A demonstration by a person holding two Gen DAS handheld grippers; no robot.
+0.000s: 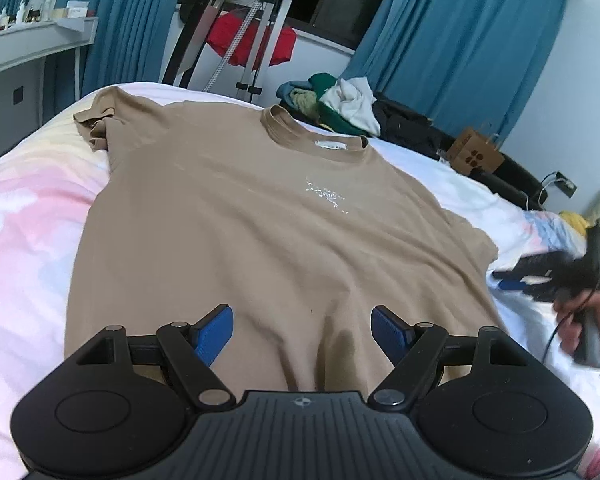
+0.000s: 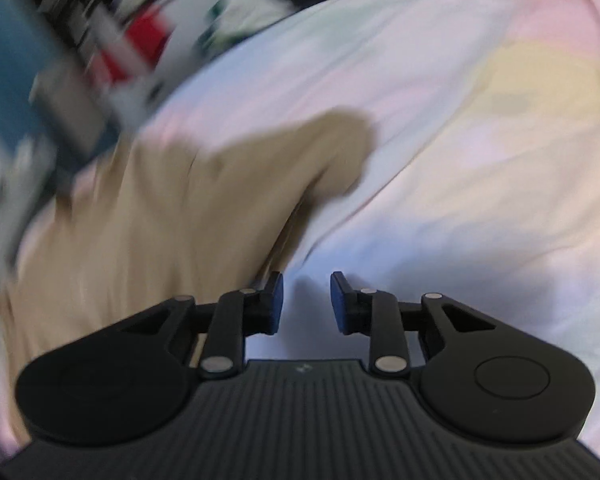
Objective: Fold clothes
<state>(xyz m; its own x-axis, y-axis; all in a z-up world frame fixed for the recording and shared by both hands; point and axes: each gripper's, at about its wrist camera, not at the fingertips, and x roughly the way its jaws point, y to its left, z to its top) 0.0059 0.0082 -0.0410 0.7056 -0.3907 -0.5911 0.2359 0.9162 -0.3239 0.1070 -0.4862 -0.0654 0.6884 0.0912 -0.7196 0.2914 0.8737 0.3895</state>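
Tan cotton T-shirt [image 1: 236, 232] lying flat, front up, on a bed covered by a pastel sheet [image 1: 24, 216] of pink, yellow and white; its ribbed collar [image 1: 300, 132] points away from the left wrist camera and a small pale print [image 1: 327, 196] sits on the chest. One short sleeve [image 1: 94, 122] lies rumpled at the far left, the other reaches toward the right edge of the bed. Left gripper [image 1: 302, 330] hangs over the hem region of the shirt with its blue pads [image 1: 214, 332] set wide apart and nothing between them; a soft ridge of fabric runs up the cloth below the gap. Right gripper [image 2: 306, 302], seen in its own blurred view, is over bare sheet just beside the shirt's side edge [image 2: 284, 236], with its pads parted by a narrow gap that holds no cloth; the shirt [image 2: 160, 216] lies to the left of its left finger. From the left wrist view the same tool appears as a dark smear at the right margin, held in a hand [image 1: 584, 320]. Beyond the bed stand blue curtains [image 1: 452, 36], a metal rack [image 1: 256, 32] carrying a red garment [image 1: 240, 40], a heap of mixed clothes [image 1: 336, 100] and a brown cardboard box [image 1: 476, 156].
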